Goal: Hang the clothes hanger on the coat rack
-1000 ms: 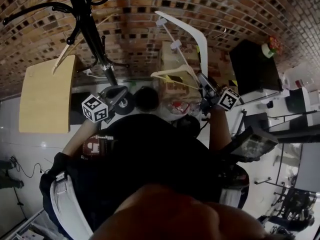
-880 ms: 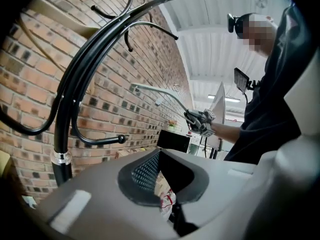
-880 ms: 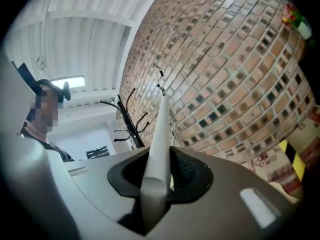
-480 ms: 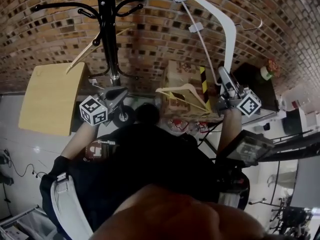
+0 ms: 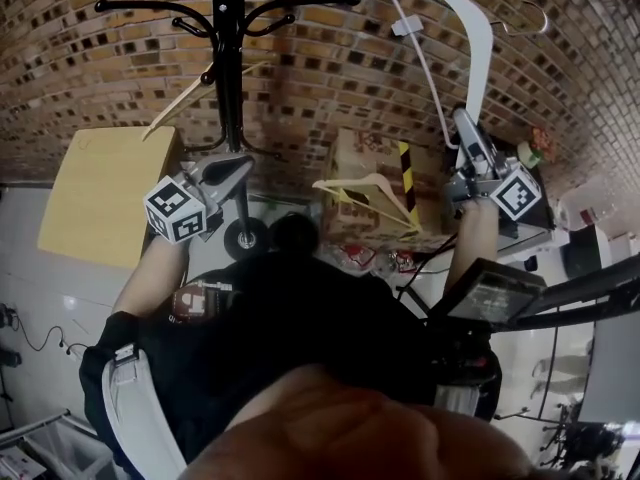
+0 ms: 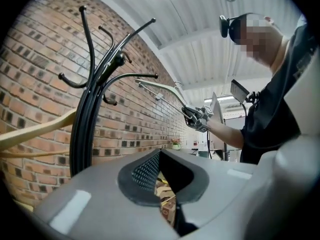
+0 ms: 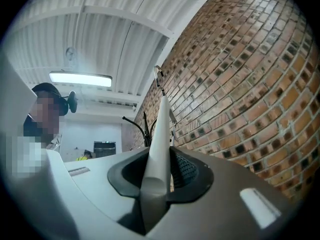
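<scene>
The black coat rack (image 5: 228, 58) stands against the brick wall, its curved arms (image 6: 122, 59) spreading at the top. My right gripper (image 5: 466, 133) is shut on one end of a white clothes hanger (image 5: 480, 48), held high to the right of the rack. The hanger's metal hook (image 5: 530, 18) points right, apart from the rack. In the right gripper view the white hanger (image 7: 159, 134) rises from between the pads of the right gripper (image 7: 157, 171). My left gripper (image 5: 235, 168) is shut and holds nothing, close beside the pole; the left gripper (image 6: 161, 184) faces the rack (image 6: 82, 134).
A wooden hanger (image 5: 190, 93) hangs on the rack's left side. A pale wooden board (image 5: 100, 193) lies lower left. A cardboard box (image 5: 375, 183) with another wooden hanger sits below the middle. A black cabinet and a bottle (image 5: 530, 153) stand at the right.
Both grippers have risen. The white hanger has gone up with the right gripper, from beside the box to the height of the rack's upper arms.
</scene>
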Available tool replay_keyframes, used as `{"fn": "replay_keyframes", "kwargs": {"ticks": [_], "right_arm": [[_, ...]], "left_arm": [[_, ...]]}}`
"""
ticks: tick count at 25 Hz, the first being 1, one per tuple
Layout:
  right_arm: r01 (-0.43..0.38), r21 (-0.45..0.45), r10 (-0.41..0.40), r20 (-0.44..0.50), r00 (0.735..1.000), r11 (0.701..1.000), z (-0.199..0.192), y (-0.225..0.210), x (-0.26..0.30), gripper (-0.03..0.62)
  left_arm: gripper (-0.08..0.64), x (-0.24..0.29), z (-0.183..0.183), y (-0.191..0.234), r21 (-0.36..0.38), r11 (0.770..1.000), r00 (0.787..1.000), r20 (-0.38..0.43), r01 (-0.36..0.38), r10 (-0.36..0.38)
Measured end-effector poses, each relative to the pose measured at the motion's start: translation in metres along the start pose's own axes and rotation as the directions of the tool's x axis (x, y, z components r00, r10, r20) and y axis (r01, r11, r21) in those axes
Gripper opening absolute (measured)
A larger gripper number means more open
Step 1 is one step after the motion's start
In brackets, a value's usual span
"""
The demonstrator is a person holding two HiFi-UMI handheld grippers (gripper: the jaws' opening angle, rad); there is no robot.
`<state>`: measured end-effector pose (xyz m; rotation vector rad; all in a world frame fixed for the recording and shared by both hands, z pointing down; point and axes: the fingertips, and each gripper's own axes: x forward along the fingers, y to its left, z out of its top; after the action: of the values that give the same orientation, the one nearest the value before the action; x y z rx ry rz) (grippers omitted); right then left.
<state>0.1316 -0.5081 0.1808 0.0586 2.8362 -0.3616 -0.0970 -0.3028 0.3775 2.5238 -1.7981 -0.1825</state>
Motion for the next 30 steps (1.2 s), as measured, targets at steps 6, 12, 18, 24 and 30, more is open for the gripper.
{"fn": "replay_keyframes", "kwargs": {"ticks": [6, 12, 18, 24, 30], "right_arm": [[-0.022, -0.042, 0.021, -0.006, 1.000, 0.999, 0.014, -0.004, 0.018, 0.109], [-0.043, -0.068, 0.039, -0.058, 0.998, 0.997, 0.019, -0.018, 0.048, 0.109], [-0.101, -0.081, 0.092, -0.103, 0.990, 0.992, 0.014, -0.023, 0.091, 0.109], [-0.186, -0.084, 0.171, -0.164, 0.972, 0.979, 0.009, -0.022, 0.143, 0.109], [-0.278, -0.100, 0.247, -0.243, 0.938, 0.955, 0.000, -0.015, 0.198, 0.109]], "left_arm": [[-0.006, -0.014, 0.023, -0.004, 0.037, 0.999, 0.999, 0.036, -0.023, 0.021], [-0.006, -0.034, 0.049, -0.011, 0.067, 0.995, 0.995, 0.068, -0.072, 0.067], [-0.006, -0.059, 0.058, -0.010, 0.073, 0.988, 0.988, 0.090, -0.135, 0.128], [-0.006, -0.084, 0.064, -0.008, 0.072, 0.976, 0.975, 0.103, -0.207, 0.199], [-0.006, -0.106, 0.064, -0.004, 0.068, 0.959, 0.956, 0.119, -0.276, 0.267]]}}
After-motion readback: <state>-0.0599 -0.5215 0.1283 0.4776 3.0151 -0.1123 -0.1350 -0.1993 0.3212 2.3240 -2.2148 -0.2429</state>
